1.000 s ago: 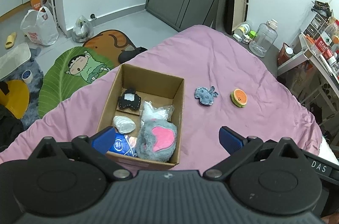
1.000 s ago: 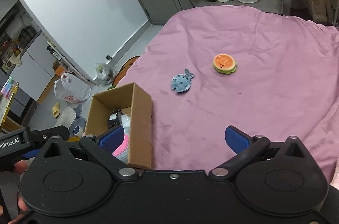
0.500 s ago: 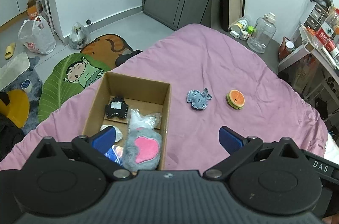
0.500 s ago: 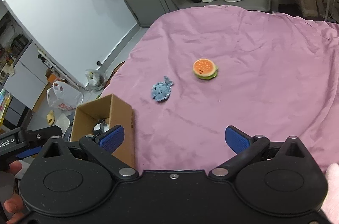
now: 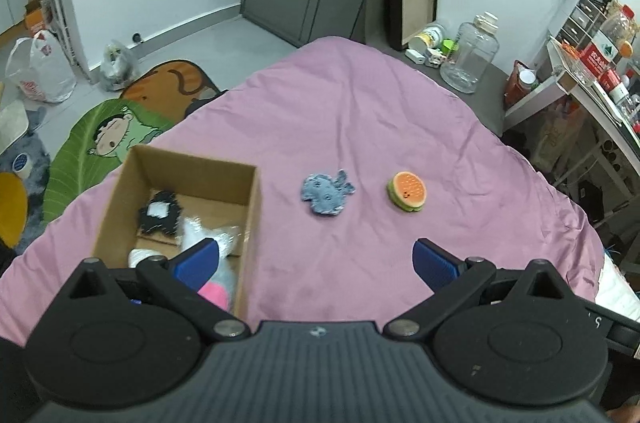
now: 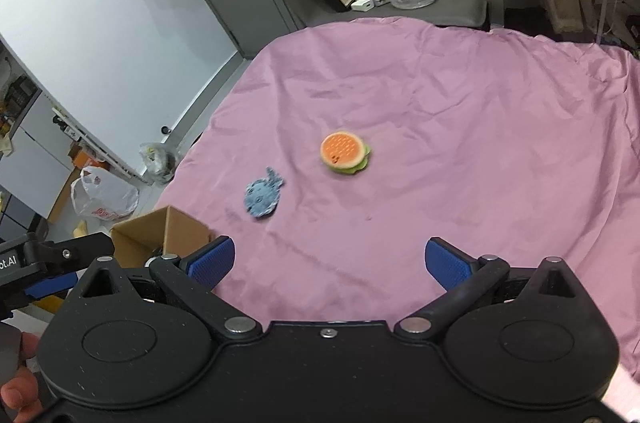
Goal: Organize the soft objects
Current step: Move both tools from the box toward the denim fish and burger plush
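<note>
A blue plush whale (image 5: 326, 193) and a burger plush (image 5: 406, 191) lie near each other on the pink bedspread (image 5: 360, 111), right of the cardboard box (image 5: 252, 215) holding other soft toys. The left claw (image 5: 316, 263) and right claw (image 6: 330, 261) both hang spread and empty above the bed.

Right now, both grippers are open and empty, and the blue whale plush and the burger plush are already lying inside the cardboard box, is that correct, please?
Not quite. The left gripper and right gripper are indeed open and empty, but the blue whale plush and burger plush lie on the pink sheet, outside the cardboard box. The left wrist view shows this plainly.
</note>
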The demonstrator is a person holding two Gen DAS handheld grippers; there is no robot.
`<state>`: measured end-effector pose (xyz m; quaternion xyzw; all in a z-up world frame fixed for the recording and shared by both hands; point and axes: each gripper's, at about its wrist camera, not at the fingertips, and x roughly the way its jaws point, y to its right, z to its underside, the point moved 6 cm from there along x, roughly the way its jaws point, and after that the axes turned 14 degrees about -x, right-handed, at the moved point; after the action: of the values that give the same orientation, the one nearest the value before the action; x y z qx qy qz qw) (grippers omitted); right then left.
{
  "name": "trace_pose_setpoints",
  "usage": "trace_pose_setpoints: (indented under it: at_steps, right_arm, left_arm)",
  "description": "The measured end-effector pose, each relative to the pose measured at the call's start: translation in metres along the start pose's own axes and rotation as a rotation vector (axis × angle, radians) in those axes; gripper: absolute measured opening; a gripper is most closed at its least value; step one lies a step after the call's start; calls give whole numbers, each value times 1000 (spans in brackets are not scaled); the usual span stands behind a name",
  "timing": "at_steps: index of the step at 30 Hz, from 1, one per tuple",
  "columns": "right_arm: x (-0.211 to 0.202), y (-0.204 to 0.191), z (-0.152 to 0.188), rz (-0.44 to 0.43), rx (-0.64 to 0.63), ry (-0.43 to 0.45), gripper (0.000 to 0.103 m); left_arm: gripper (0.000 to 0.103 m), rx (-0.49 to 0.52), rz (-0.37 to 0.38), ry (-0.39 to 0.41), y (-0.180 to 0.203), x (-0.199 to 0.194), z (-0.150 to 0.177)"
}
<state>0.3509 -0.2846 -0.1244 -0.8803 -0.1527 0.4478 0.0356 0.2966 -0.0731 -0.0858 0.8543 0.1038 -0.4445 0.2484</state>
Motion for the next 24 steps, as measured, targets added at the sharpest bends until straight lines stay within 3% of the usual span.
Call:
trace_pose_setpoints:
  at_steps: [14,24]
  right_arm:
    - [40,31,-19,-8,-26,-15,96]
    - [92,41,-34,-58,-54,-50,79]
  left_arm:
    - [98,18,-37,17,29,52,-10]
    - [77,-21,-71,-11,38,108,-20]
